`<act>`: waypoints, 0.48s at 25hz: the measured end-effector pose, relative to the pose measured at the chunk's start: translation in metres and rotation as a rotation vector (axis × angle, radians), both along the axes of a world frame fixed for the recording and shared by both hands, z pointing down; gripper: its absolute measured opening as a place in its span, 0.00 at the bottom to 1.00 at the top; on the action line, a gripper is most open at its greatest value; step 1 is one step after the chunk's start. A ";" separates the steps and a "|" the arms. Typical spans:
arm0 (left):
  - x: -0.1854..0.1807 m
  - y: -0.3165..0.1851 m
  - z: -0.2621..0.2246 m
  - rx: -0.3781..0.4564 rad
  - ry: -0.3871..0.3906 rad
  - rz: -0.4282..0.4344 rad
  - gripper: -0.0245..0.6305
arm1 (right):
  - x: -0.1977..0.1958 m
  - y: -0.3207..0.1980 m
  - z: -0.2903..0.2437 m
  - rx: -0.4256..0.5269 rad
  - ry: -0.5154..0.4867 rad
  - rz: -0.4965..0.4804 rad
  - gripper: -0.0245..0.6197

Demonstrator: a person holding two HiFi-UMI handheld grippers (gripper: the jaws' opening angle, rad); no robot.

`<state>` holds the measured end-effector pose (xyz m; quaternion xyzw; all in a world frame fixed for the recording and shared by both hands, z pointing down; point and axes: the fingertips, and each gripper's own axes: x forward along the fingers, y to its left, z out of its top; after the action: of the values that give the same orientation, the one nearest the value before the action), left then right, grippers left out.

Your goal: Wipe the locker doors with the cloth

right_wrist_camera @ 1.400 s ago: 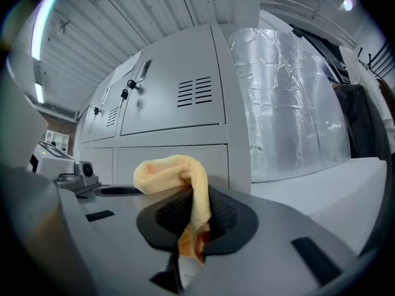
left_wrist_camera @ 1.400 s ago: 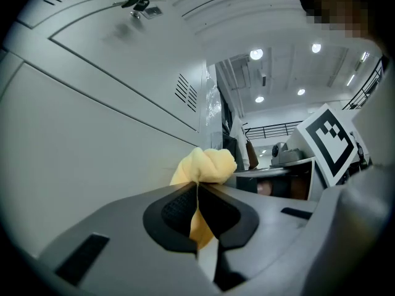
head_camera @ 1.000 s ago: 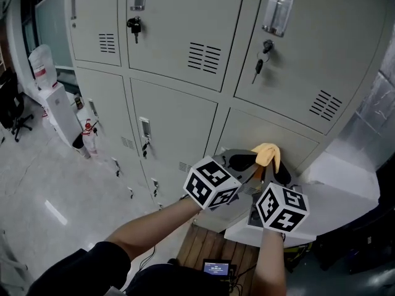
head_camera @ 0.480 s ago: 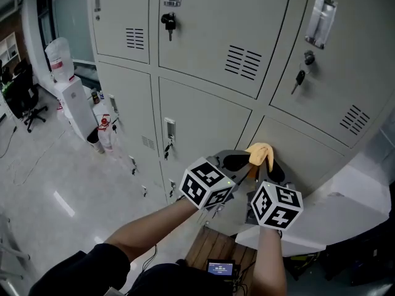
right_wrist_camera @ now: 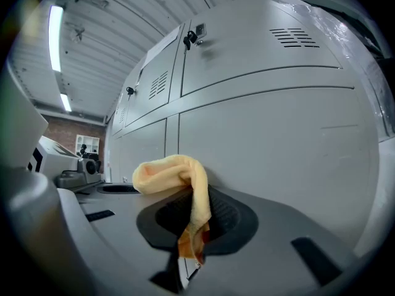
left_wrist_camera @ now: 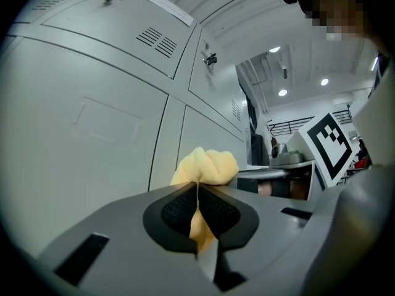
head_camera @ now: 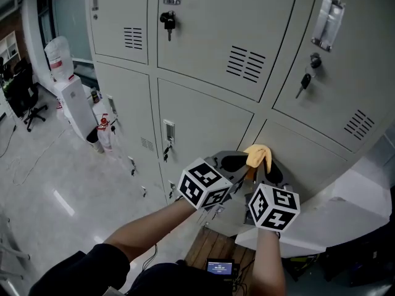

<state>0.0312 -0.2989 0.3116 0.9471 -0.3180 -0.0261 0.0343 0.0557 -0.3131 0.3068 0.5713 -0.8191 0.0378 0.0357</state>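
A yellow cloth is bunched against the upper left corner of a lower grey locker door. Both grippers pinch it side by side. My left gripper is shut on the cloth, whose wad bulges past the jaw tips next to the door. The right gripper is shut on the cloth too, with a fold draped over its pads and an orange edge hanging in the gap. The door stands close behind. Whether the cloth touches the door is unclear.
Keys hang in the locks of the upper doors, and another key hangs to the right. A water dispenser and a fire extinguisher stand at the left. A white ledge sits low right, a small screen below.
The head view has swung left and slightly up, so the lockers sit differently in frame. Both grippers keep hold of the cloth at the same lower door, shifted only slightly.
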 end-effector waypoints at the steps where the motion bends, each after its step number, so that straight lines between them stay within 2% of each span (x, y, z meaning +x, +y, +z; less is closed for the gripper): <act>1: 0.001 0.000 0.000 0.000 0.002 -0.002 0.07 | 0.001 0.000 0.000 0.001 0.001 0.001 0.14; 12: 0.009 0.002 -0.001 -0.006 -0.018 -0.012 0.07 | 0.009 0.002 0.000 -0.011 -0.001 0.005 0.14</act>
<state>0.0399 -0.2972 0.3111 0.9453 -0.3239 -0.0171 0.0341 0.0645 -0.3112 0.3067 0.5733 -0.8174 0.0427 0.0382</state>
